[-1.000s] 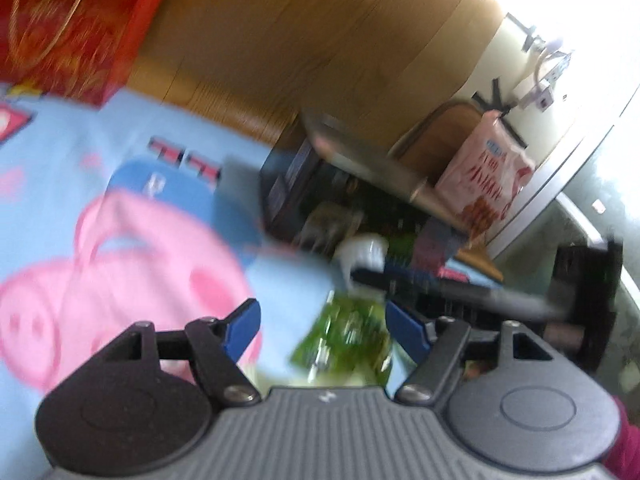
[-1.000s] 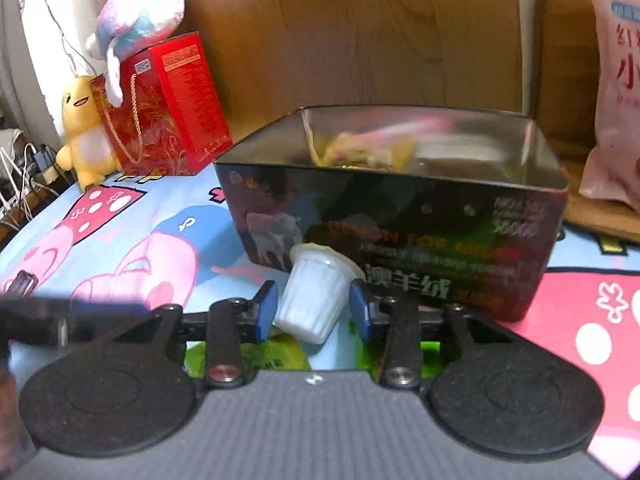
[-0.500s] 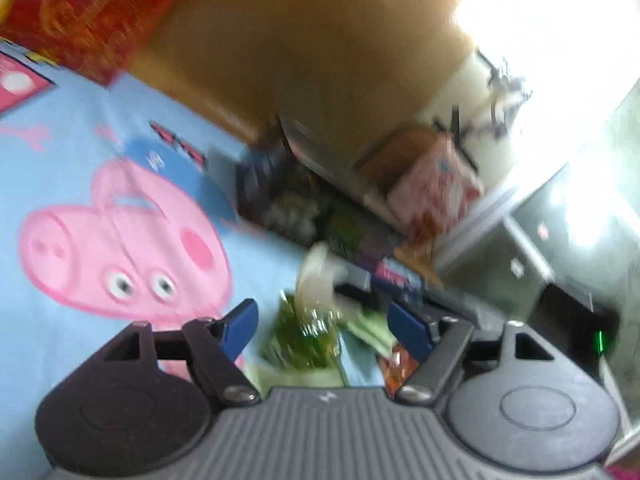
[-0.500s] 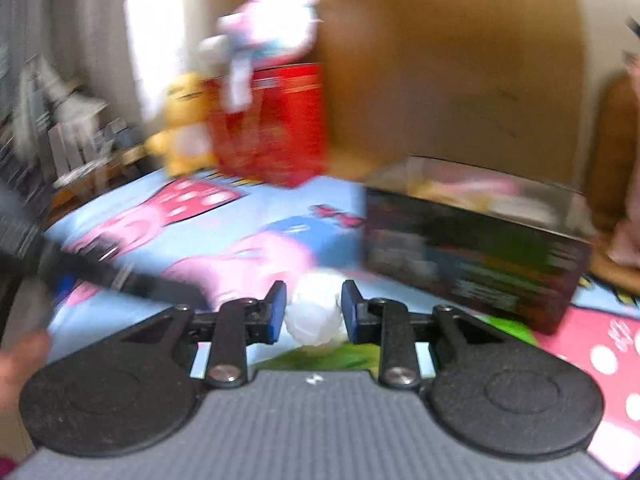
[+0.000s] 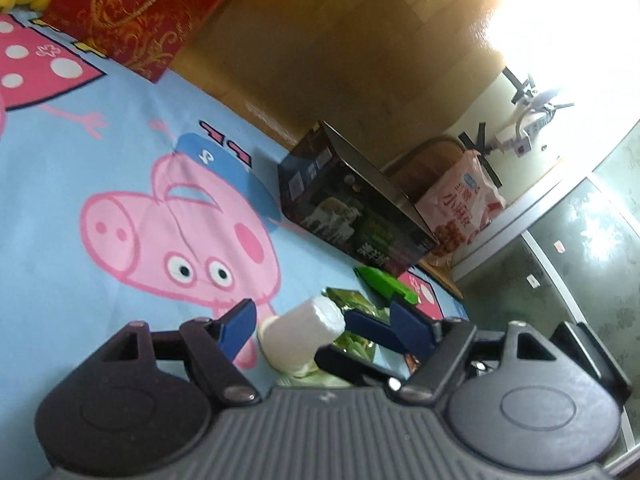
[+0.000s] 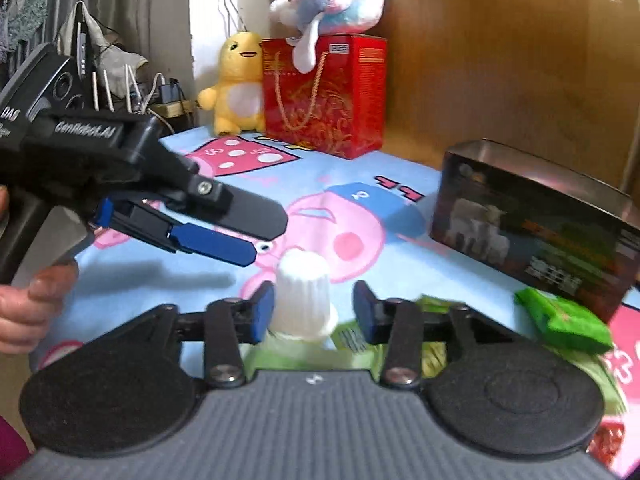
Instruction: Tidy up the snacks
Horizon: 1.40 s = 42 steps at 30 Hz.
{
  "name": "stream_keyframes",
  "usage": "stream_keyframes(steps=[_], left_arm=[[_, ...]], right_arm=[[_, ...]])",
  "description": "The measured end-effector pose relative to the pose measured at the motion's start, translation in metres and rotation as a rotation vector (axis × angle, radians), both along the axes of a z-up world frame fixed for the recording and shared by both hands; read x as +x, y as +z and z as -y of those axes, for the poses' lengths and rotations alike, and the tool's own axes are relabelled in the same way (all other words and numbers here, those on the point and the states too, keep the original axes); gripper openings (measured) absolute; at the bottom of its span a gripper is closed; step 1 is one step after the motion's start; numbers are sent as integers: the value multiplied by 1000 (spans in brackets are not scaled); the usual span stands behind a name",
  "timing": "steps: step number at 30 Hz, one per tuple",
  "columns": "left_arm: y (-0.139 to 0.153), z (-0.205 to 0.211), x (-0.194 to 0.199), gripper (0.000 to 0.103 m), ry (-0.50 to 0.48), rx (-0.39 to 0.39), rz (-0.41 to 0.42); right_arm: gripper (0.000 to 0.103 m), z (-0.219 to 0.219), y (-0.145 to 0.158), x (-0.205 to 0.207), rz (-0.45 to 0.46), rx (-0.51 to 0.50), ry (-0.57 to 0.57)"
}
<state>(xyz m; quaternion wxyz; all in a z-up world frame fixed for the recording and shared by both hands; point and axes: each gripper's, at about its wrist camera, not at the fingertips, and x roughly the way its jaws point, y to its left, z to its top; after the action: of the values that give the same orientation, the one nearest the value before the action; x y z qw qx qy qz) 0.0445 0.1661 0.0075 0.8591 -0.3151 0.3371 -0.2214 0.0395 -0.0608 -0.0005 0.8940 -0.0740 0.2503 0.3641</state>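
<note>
A white ribbed jelly cup (image 6: pixel 303 294) stands upside down on green snack packets (image 6: pixel 352 340) on the Peppa Pig cloth. My right gripper (image 6: pixel 314 312) is open around it, its left pad close to the cup and its right pad apart from it. The cup also shows in the left wrist view (image 5: pixel 302 334), between the pads of my open left gripper (image 5: pixel 324 322), with a right-gripper finger (image 5: pixel 368 326) beside it. The left gripper also shows in the right wrist view (image 6: pixel 224 236), left of the cup. The dark open box (image 6: pixel 532 224) stands at the right, with a green packet (image 6: pixel 564 320) before it.
A red gift bag (image 6: pixel 324 96) with a plush on top and a yellow plush (image 6: pixel 236 84) stand at the back by the wooden headboard (image 5: pixel 360 40). A pink snack bag (image 5: pixel 460 208) leans behind the box. The cloth's edge is at the left.
My right gripper carried the cup away from the box to the left and opened its jaws; the cup now stands on the packets. My left gripper moved in beside it.
</note>
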Motion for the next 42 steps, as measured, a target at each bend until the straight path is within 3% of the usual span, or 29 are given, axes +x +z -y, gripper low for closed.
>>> stream_keyframes(steps=[8,15,17,20,23,27,34,38,42], left_arm=[[-2,1,-1,76,-12,-10,6],[12,25,-11,71,-26,191,107],[13,35,-10,63,-40,254,123],[11,44,-5,52,-73,311,129],[12,49,-2,40,-69,364,135],[20,45,6,36,-75,339,130],[59,63,36,36,-95,352,235],[84,83,69,36,-119,344,311],[93,103,111,36,-137,315,334]], right_arm=[[49,-7,-2,1,-12,-1,7],[47,-12,-5,5,-2,1,-11],[46,-12,-8,6,-11,5,-12],[34,-13,-8,5,-12,18,1],[33,-14,-8,3,16,2,-10],[30,-12,-1,3,67,7,-29],[30,5,29,23,238,14,-123],[31,22,48,48,313,7,-202],[31,39,54,84,314,13,-274]])
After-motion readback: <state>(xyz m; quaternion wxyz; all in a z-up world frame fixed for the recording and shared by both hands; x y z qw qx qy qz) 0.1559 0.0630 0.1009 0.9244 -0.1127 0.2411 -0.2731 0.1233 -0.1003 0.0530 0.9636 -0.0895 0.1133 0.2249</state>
